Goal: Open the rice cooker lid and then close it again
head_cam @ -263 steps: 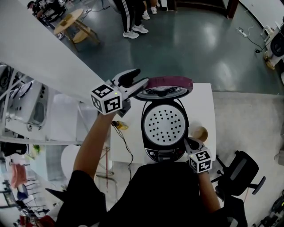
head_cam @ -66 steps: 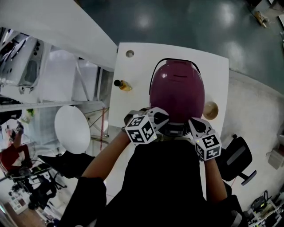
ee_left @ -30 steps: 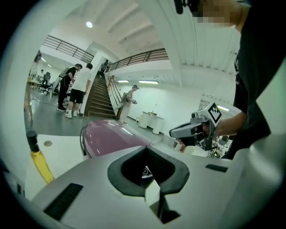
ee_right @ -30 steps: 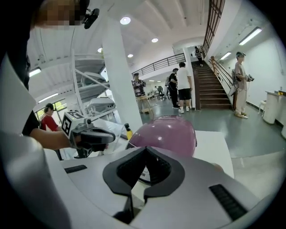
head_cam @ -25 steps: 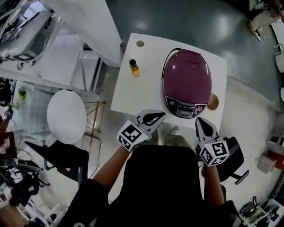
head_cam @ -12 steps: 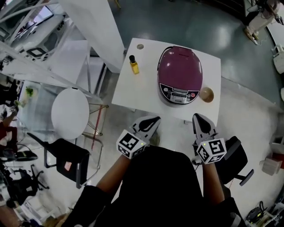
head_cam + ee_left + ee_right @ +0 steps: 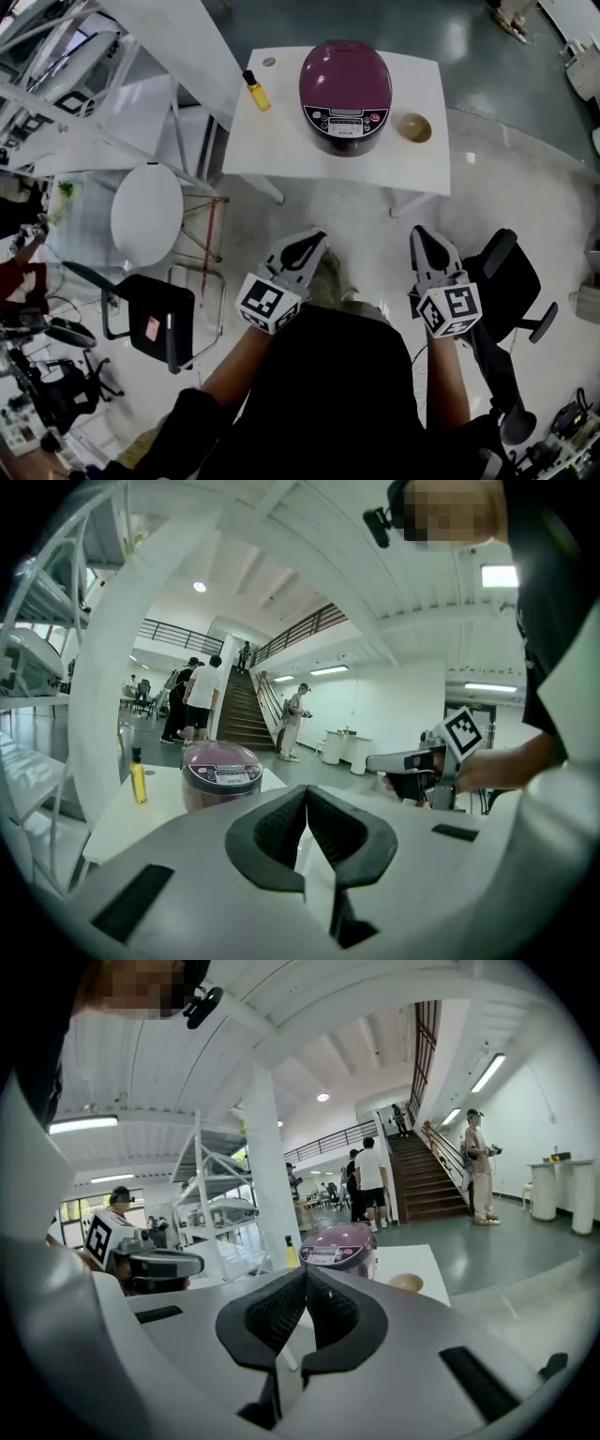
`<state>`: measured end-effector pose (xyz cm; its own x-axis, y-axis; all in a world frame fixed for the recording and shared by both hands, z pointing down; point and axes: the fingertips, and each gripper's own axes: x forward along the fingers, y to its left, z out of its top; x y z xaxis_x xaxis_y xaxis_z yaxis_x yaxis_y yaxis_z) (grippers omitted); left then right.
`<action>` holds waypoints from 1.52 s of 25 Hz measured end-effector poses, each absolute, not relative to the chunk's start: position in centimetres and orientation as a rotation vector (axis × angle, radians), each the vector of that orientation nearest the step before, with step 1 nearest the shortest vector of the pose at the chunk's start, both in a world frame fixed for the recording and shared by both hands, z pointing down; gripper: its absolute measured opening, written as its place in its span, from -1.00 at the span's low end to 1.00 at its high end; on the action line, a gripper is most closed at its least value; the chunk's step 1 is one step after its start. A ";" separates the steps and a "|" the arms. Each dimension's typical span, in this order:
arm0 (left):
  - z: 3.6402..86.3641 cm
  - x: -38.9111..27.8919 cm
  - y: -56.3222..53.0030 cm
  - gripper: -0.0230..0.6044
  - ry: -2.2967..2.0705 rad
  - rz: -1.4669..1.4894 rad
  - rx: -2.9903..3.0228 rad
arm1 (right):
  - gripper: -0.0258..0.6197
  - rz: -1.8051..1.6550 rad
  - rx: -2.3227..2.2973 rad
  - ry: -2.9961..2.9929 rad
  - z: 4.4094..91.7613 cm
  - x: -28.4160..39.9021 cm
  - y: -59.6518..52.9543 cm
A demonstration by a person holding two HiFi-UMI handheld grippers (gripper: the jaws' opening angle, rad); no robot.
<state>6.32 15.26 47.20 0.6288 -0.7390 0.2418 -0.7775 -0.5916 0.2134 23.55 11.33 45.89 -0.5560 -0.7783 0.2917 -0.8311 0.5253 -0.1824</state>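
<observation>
The maroon rice cooker (image 7: 344, 86) stands on the white table (image 7: 281, 141) with its lid down, its control panel facing me. It also shows in the left gripper view as the rice cooker (image 7: 220, 772) and in the right gripper view as the rice cooker (image 7: 339, 1247). Both grippers are well short of the table, over the floor. My left gripper (image 7: 319, 236) is shut and holds nothing. My right gripper (image 7: 417, 232) is shut and empty too. Each gripper view shows the other gripper off to the side.
On the table a yellow bottle (image 7: 255, 93) stands left of the cooker and a small brown bowl (image 7: 413, 127) right of it. A black chair (image 7: 150, 319) and a round white stool (image 7: 147, 218) are at the left, an office chair (image 7: 506, 281) at the right. People stand by the stairs (image 7: 239, 710).
Both grippers have drawn back from the table, which now lies far up the head view. The cooker lid stays shut and both grippers stay shut.
</observation>
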 end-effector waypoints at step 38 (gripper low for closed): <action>42.5 -2.7 19.6 -0.91 -1.599 0.112 2.486 | -0.92 0.250 1.612 -2.500 41.4 22.6 18.6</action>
<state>-2.75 19.59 42.54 0.4177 -0.8941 0.1617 -0.9079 -0.4037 0.1131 22.65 18.55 41.36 -0.4078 -0.8860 0.2206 -0.9122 0.4061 -0.0554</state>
